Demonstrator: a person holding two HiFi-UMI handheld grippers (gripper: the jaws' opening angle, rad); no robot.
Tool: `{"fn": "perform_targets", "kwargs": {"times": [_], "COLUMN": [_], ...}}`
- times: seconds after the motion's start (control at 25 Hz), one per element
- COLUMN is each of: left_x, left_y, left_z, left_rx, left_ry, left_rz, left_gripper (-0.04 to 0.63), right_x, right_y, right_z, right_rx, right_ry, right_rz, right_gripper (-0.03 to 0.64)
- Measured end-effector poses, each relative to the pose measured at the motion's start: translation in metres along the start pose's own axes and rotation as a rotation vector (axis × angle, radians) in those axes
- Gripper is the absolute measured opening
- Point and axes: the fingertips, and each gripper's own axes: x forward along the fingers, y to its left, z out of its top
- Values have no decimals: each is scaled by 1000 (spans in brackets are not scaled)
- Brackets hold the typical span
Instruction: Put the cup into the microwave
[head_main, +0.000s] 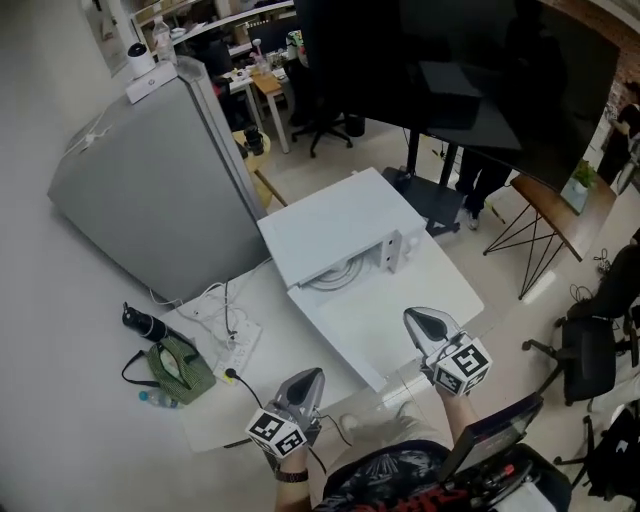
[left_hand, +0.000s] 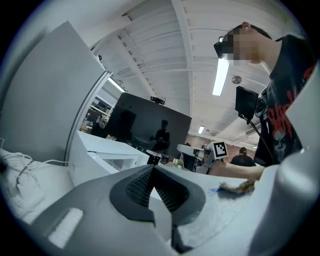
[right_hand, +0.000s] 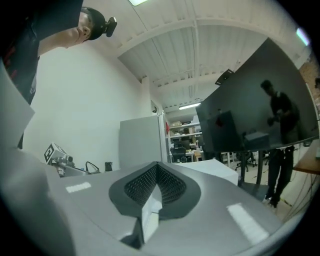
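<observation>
The white microwave (head_main: 340, 228) stands on the white table (head_main: 440, 280) with its front open, and the glass turntable (head_main: 335, 275) shows inside. My left gripper (head_main: 307, 379) hangs at the table's near edge, shut and empty, its tips (left_hand: 151, 168) pointing towards the microwave (left_hand: 107, 150). Right of the opening, my right gripper (head_main: 421, 320) is raised, shut and empty, its jaws (right_hand: 157, 166) level. A faint clear shape (head_main: 400, 385) lies between the grippers near the table edge; I cannot tell whether it is the cup.
A tall grey cabinet (head_main: 150, 190) stands left of the microwave. A power strip with cables (head_main: 235, 345), a green pouch (head_main: 180, 368) and a small bottle (head_main: 158, 398) lie at the left. Behind the table are a big black screen (head_main: 450, 80), a wooden table (head_main: 550, 205) and office chairs (head_main: 590, 340).
</observation>
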Motion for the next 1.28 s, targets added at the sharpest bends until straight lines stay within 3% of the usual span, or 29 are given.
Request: {"fn": "perform_targets", "kwargs": {"times": [0.36, 0.68, 0.96, 1.28], "left_x": [27, 42, 65, 53], "left_y": [-115, -237, -270, -238], "left_z": [-9, -60, -45, -10], "left_rx": [93, 96, 155, 195], "left_ry": [31, 148, 155, 68], "left_rz": [-116, -227, -350, -357], "left_gripper": [3, 3, 3, 3], "right_x": [-120, -248, -304, -269], "right_y": [36, 43, 29, 52], "right_z": [29, 36, 51, 70], "right_rx": [16, 17, 11, -70], "right_ry": [-97, -107, -123, -106], "right_rz": [0, -102, -258, -233], "right_gripper": [2, 0, 0, 0]}}
